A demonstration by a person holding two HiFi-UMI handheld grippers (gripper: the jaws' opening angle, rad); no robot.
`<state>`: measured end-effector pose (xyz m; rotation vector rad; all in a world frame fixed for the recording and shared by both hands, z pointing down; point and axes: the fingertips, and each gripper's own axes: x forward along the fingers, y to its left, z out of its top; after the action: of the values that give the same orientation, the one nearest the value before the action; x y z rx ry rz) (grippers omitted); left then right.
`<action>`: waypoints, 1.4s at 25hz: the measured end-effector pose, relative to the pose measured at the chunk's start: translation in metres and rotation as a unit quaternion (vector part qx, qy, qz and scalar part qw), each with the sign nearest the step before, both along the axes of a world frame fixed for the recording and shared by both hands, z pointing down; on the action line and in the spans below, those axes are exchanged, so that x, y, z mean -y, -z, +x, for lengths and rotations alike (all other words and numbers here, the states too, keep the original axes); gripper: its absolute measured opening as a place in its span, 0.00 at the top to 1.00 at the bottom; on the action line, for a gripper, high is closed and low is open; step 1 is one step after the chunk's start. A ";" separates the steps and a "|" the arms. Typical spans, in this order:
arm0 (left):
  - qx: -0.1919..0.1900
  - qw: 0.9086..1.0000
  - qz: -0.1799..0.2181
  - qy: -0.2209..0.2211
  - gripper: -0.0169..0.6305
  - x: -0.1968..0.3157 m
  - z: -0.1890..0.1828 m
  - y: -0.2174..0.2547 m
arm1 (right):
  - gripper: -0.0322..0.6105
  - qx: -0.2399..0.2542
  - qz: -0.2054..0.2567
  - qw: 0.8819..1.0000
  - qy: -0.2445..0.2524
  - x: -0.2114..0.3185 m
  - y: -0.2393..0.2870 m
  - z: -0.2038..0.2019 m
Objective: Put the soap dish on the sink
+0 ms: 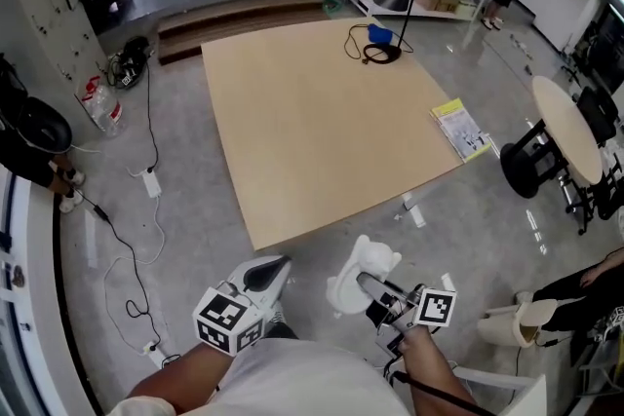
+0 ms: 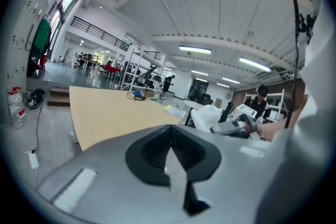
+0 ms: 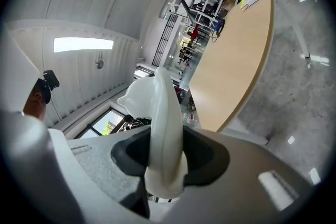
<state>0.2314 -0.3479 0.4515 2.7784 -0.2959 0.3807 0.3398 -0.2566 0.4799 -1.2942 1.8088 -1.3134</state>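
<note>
1. Two hand-held grippers on my feed, both low in the head view over the grey floor. Far left on that floor there's a plastic bottle, and nearer me a white power strip on a black cable.
2. Left hand-held gripper: jaws pressed fully together with nothing between them. Its own view shows the two dark pads meeting in a line. It points toward the big tan worktop.
3. Soap dish: white, just right of the left hand-held gripper in the head view. It's up in the air, close to the worktop's near edge but not on it, and it's turned on edge.
4. Right hand-held gripper: narrow gap, clamped on the soap dish. In the right gripper view the dish runs straight up between the jaws with both pads against it, and the rest of it sticks out past the tips.
5. On the worktop's far side there's a coil of black cable with a small blue thing touching it. At the right edge lies a yellow booklet.
6. Further right is a round table on a black base, well apart from the dish.
</note>
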 end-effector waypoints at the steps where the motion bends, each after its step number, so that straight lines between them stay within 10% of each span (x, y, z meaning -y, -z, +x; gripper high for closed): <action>1: -0.003 1.000 0.003 0.001 0.96 0.012 0.000 0.001 | 0.73 -0.005 -0.002 1.000 0.000 0.011 -0.002 0.003; 13: 0.005 1.000 -0.014 -0.002 0.96 0.084 -0.014 -0.011 | 0.73 -0.037 -0.092 0.994 0.040 0.128 -0.067 0.036; 19: 0.015 0.998 -0.030 0.044 0.96 0.105 -0.013 -0.016 | 0.73 -0.022 -0.134 0.982 0.134 0.177 -0.096 0.041; 35: 0.071 0.962 -0.090 0.248 0.96 0.127 -0.002 -0.044 | 0.73 0.022 -0.212 0.884 0.417 0.229 -0.176 0.004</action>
<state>0.2298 -0.4752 0.4954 2.3910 -0.9171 0.4508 0.3443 -0.4860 0.6559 -0.6249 2.2223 -2.2692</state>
